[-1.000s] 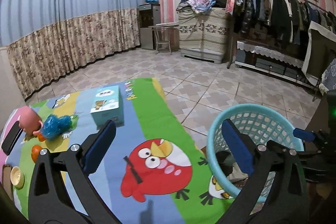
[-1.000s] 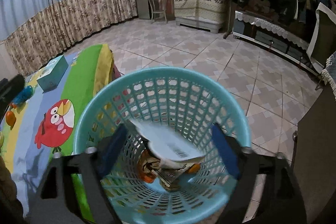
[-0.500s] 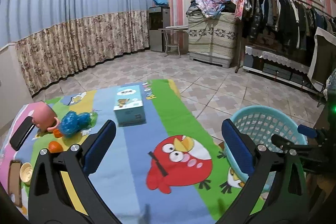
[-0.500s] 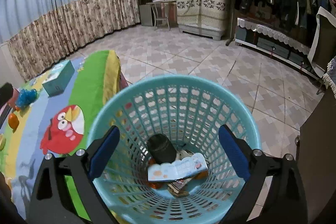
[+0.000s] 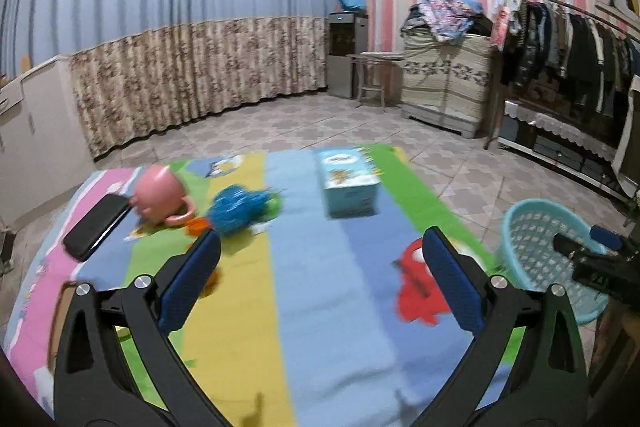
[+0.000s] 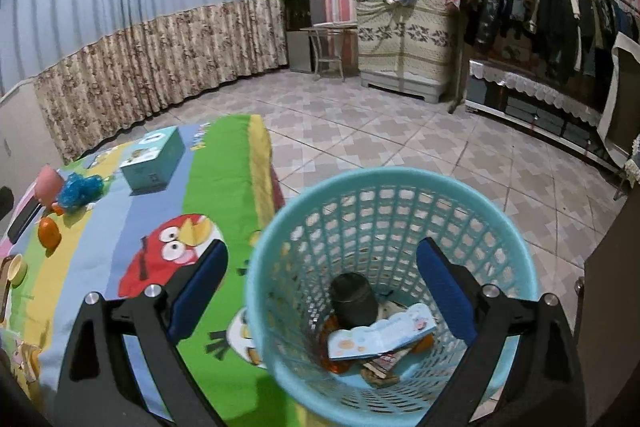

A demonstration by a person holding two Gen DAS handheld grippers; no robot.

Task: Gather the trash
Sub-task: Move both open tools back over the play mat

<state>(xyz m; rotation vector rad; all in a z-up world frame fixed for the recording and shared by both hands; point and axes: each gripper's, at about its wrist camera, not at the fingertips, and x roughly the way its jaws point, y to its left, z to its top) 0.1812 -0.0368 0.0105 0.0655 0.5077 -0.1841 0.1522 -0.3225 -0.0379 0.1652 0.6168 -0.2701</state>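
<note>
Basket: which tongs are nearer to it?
Right. The right tongs hang open over the basket; the left tongs are over the mat, basket off to their right.

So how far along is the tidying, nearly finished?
Partly. The blue basket already holds a booklet and a dark cup. Both the left gripper and the right gripper are open and empty. A crumpled blue wrapper and orange scraps remain on the mat.

Left wrist cam: low over cartoon tablecloth (image 5: 320, 287), facing far curtain (image 5: 180, 79). Right wrist cam: close above blue basket (image 6: 304, 227), angled down. Both share tablecloth, basket, tissue box (image 5: 348, 183).
</note>
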